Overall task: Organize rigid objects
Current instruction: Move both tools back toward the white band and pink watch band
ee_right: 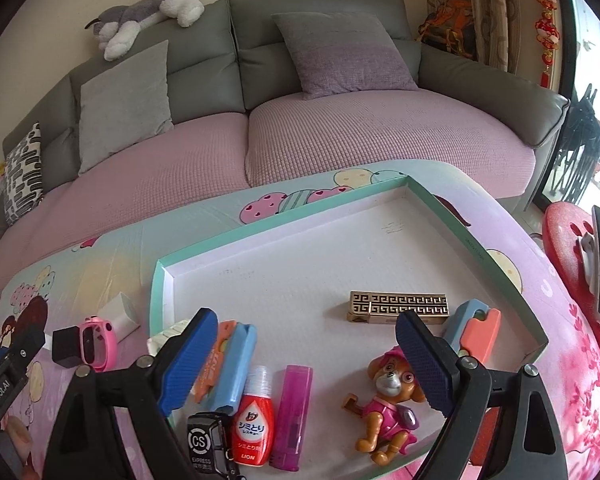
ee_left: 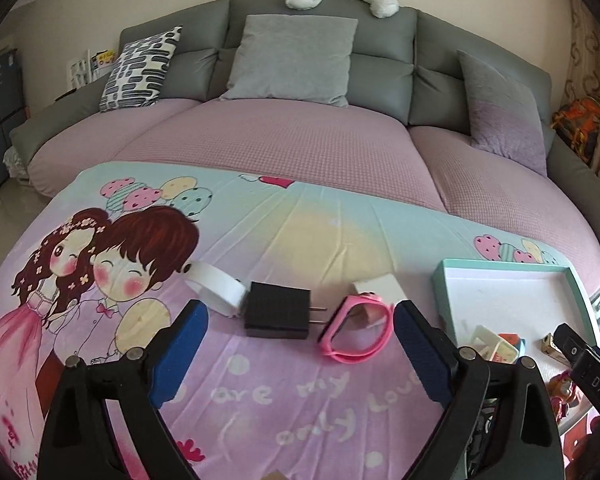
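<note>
My left gripper point(ee_left: 300, 344) is open and empty, just short of a black plug adapter point(ee_left: 277, 315) and a pink watch point(ee_left: 356, 330) on the cartoon cloth. A white charger point(ee_left: 216, 288) and a white box point(ee_left: 380, 288) lie behind them. My right gripper point(ee_right: 306, 354) is open and empty above the mint-rimmed tray point(ee_right: 236, 236). In the tray lie a gold lighter point(ee_right: 398, 306), a toy pup point(ee_right: 388, 396), a red bottle point(ee_right: 252, 428), a purple lighter point(ee_right: 292, 412), a blue-orange case point(ee_right: 228, 364) and a blue-coral cutter point(ee_right: 476, 332).
The tray also shows in the left wrist view point(ee_left: 500, 268) at the right. A grey sofa with pink covers point(ee_left: 284, 140) stands close behind the table. A red stool point(ee_right: 568, 248) is at the right. The left gripper's body point(ee_right: 4, 376) shows at the right view's left edge.
</note>
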The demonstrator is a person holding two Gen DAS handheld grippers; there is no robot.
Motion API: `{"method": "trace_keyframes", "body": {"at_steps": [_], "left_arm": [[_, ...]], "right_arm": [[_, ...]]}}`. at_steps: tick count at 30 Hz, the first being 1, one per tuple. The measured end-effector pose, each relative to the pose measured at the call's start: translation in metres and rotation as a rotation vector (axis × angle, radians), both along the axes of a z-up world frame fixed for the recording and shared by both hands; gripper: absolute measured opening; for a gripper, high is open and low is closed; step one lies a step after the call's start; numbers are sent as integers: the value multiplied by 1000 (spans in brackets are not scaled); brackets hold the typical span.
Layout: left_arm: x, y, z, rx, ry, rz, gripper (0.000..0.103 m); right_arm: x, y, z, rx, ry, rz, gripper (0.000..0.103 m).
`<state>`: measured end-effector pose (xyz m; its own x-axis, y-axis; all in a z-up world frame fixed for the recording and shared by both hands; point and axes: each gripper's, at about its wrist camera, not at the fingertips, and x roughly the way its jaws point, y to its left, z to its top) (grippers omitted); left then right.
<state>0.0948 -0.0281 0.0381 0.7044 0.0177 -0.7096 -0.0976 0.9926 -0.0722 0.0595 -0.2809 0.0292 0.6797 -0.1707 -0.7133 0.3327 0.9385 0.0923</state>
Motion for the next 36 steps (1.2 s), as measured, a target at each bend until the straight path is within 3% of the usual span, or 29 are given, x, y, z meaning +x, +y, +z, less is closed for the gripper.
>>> {"method": "trace_keyframes", "body": {"at_steps": [3,5,8,12,26,36], "left_arm": [[1,22,-6,-45,20,83,95],[1,33,-9,-81,29,119,95],[-1,37,-11,-60,34,146,95],[-1,45,-13,-60,41,167,102],[-1,82,-10,-104,10,200,102],[6,118,-25,-169,23,259,102]], "right_arm": [[3,16,0,4,-7,43,94],[5,27,1,7,-16,66,102],[8,39,2,17,-25,101,103],[12,56,0,9,-18,141,103],[21,99,-3,-2,-29,260,103],[34,128,-14,-1,-35,348,103]]}}
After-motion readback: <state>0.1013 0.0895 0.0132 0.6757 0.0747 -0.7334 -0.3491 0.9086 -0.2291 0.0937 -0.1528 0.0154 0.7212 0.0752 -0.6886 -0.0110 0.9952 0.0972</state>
